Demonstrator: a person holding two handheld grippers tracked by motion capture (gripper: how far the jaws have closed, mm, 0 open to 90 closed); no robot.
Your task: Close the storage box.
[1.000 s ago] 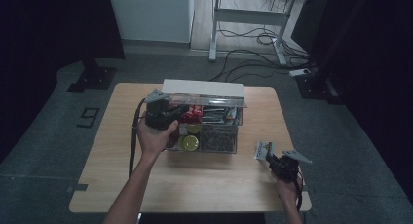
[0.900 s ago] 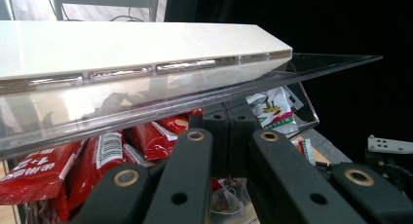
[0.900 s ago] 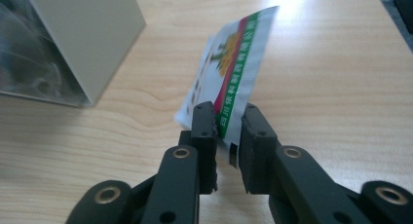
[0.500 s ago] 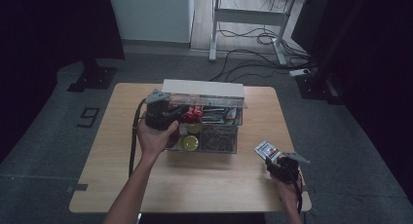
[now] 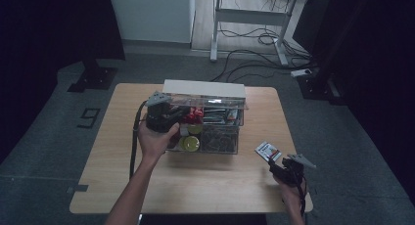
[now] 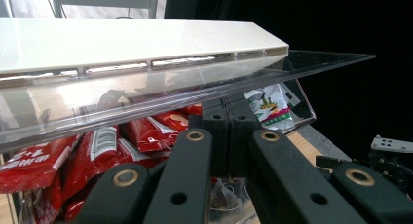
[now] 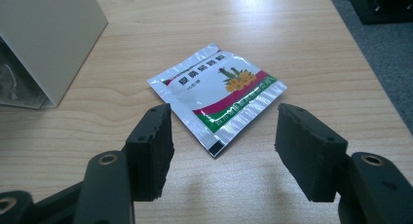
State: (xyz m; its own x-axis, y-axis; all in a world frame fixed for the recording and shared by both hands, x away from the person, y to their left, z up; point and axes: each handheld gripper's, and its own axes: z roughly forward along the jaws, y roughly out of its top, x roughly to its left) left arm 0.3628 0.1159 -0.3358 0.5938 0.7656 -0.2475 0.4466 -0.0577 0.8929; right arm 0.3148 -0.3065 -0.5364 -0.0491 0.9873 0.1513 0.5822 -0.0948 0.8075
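- High view: a clear plastic box (image 5: 215, 132) with a white lid (image 5: 203, 88) stands in the middle of a wooden table (image 5: 117, 171). The left gripper (image 5: 169, 118) is at the box's left end, held by the left hand (image 5: 155, 139). Inside the box are red packets (image 5: 195, 115) and a round yellow thing (image 5: 190, 143).
- High view: the right gripper (image 5: 274, 165) is near the table's right front corner. A flat sachet (image 5: 267, 150) lies on the wood just ahead of it, apart from the box.
- Left gripper view: the two black jaws stand together, closed, under the raised transparent lid edge. I cannot tell if they pinch anything. Glossy red packets (image 6: 102, 143) lie at the left, and a white-green sachet (image 6: 269, 107) leans on the far wall.
- Right gripper view: the jaws of the right gripper (image 7: 221, 151) stand wide apart, with rough dark pads (image 7: 156, 146). The sachet (image 7: 216, 95) is rectangular, shiny foil with crimped edges, white with red and green bands. It lies flat, its long axis going diagonally from near-left... rather from upper right to lower left, one corner pointing between the jaws, not touched by them.
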